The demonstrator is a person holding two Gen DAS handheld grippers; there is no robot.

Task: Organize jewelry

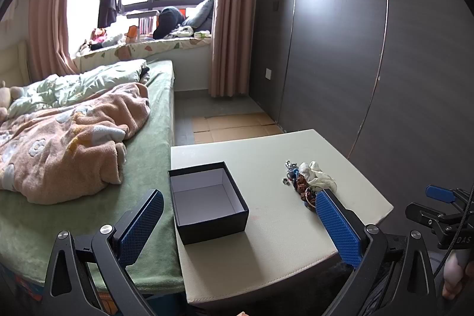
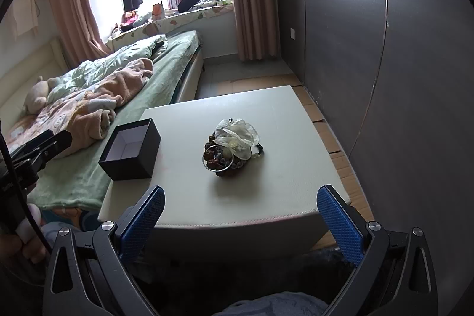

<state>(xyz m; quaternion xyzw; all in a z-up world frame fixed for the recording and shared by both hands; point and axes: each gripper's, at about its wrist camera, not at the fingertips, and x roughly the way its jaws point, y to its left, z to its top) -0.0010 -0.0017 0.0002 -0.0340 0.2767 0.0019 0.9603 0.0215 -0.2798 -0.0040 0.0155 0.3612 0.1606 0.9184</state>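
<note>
In the left wrist view, the left gripper's right finger (image 1: pixel 337 227) covers the near end of the jewelry pile (image 1: pixel 308 182). The beads there are too small to tell apart. In the right wrist view, a pale fabric flower (image 2: pixel 237 138) hides the pieces under it. Far left of the right gripper, the person's hand (image 2: pixel 26 239) is cut off by the picture's edge.

Each claw (image 2: pixel 240 216) has black arms, silver screws, blue textured pads (image 2: pixel 340 222), and perhaps a black cable.
</note>
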